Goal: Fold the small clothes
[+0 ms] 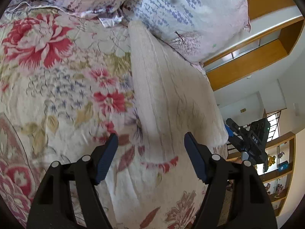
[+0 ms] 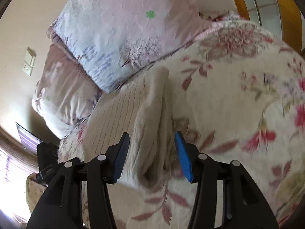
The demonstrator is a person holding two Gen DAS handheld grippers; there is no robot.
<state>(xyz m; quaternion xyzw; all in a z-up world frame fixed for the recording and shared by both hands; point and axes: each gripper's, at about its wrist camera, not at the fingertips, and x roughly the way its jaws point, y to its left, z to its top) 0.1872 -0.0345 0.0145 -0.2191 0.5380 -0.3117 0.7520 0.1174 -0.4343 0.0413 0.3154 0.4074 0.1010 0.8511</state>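
Note:
A cream ribbed knit garment (image 1: 167, 87) lies folded on the flowered bedspread (image 1: 57, 72), reaching from the pillows toward me. My left gripper (image 1: 150, 141) is open, its jaws wide apart just above the garment's near edge, holding nothing. In the right wrist view the same garment (image 2: 133, 110) lies with a thick folded edge toward me. My right gripper (image 2: 152, 141) is open, its blue pads on either side of that folded edge, apart from the cloth. The right gripper also shows at the right edge of the left wrist view (image 1: 247, 139).
Two pale pink and blue flowered pillows (image 1: 190, 9) lie at the head of the bed, against the garment's far end; they also show in the right wrist view (image 2: 118, 38). Wooden shelves (image 1: 280, 171) and a wooden frame (image 1: 257, 57) stand beyond the bed's right edge.

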